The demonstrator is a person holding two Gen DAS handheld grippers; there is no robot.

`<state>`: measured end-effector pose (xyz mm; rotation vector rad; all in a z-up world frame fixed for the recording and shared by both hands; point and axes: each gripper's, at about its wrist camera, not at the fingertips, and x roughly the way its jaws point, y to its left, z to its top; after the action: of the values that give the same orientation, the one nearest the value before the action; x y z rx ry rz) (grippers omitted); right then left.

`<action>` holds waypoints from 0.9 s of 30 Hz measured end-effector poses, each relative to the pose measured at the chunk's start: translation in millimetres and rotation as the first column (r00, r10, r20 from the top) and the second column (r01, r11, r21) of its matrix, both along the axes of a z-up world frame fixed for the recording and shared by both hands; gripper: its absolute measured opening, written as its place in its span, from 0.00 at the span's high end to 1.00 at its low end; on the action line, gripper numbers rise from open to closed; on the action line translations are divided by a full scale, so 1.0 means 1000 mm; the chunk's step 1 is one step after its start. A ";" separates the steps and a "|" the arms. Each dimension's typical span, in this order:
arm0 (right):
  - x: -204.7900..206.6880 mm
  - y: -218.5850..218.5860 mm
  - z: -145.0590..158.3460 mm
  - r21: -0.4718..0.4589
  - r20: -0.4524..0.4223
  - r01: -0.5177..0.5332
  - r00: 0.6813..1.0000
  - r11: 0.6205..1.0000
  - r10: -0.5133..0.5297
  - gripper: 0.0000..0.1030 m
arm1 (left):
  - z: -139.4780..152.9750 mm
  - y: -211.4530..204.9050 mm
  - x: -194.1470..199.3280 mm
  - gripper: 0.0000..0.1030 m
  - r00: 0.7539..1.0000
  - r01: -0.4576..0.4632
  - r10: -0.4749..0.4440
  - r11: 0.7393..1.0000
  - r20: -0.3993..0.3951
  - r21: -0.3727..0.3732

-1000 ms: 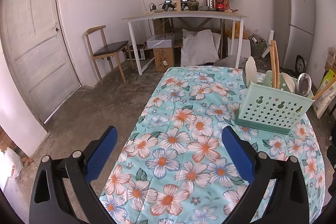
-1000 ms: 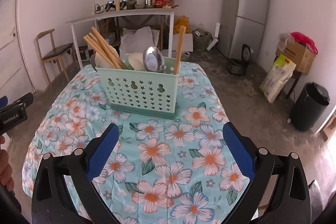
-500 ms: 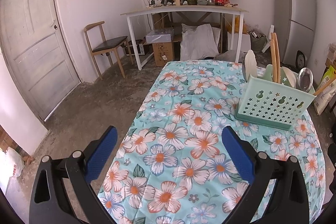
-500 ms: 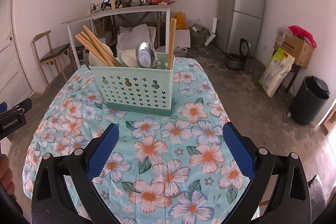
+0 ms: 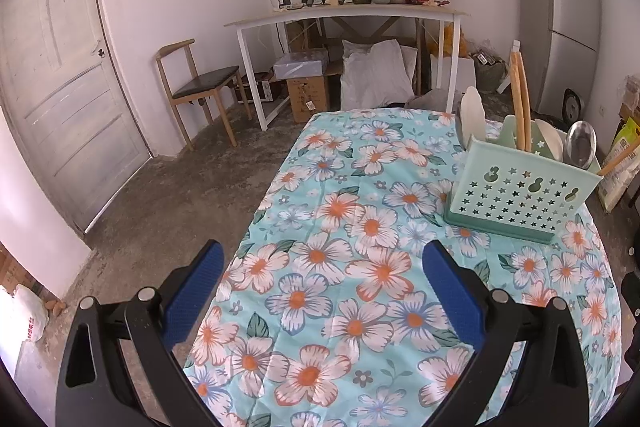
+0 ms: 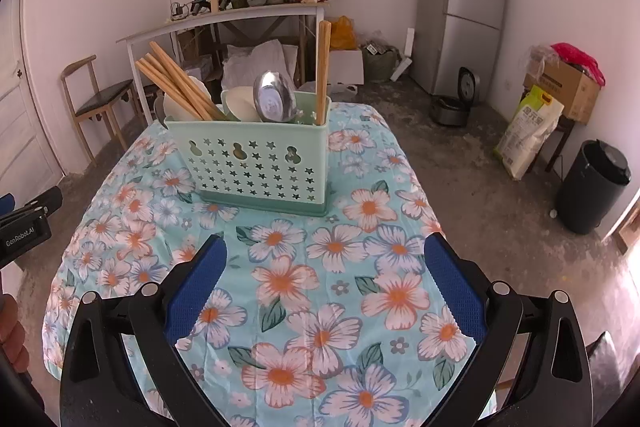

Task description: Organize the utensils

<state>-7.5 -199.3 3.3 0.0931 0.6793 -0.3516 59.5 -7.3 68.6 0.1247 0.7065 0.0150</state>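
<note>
A mint green utensil caddy [image 6: 256, 167] with star cut-outs stands on the flowered tablecloth [image 6: 320, 287]. It holds wooden chopsticks [image 6: 176, 85], a steel spoon [image 6: 274, 103], white spoons [image 6: 240, 105] and an upright wooden stick [image 6: 322, 71]. My right gripper [image 6: 326, 291] hangs open and empty in front of the caddy. In the left wrist view the caddy [image 5: 520, 195] sits at the right, and my left gripper [image 5: 322, 301] is open and empty over the table's left part. The left gripper's body [image 6: 24, 227] shows at the right wrist view's left edge.
A white side table [image 5: 348, 19] loaded with clutter stands against the back wall, with boxes and a sack under it. A wooden chair [image 5: 200, 87] and a door [image 5: 60, 67] are to the left. A fridge [image 6: 464, 7], rice cooker [image 6: 456, 103], sack [image 6: 528, 131] and black bin [image 6: 592, 183] stand to the right.
Both grippers have drawn back and risen slightly from the caddy, which now looks smaller and farther off. Both stay open and empty.
</note>
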 end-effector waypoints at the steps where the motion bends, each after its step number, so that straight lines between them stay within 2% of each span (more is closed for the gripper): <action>1: 0.000 0.000 0.000 0.001 0.000 0.001 1.000 1.000 -0.001 0.08 | 0.000 0.000 0.000 0.05 1.000 0.002 -0.002 1.000 -0.001 0.001; 27: -0.004 0.002 0.002 -0.015 0.002 -0.003 1.000 1.000 0.003 0.08 | -0.002 0.001 -0.002 0.05 1.000 0.008 -0.008 1.000 -0.016 -0.002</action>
<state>-11.7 -197.4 5.3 0.0778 0.6750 -0.3542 57.5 -6.6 66.7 0.1262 0.7215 0.0062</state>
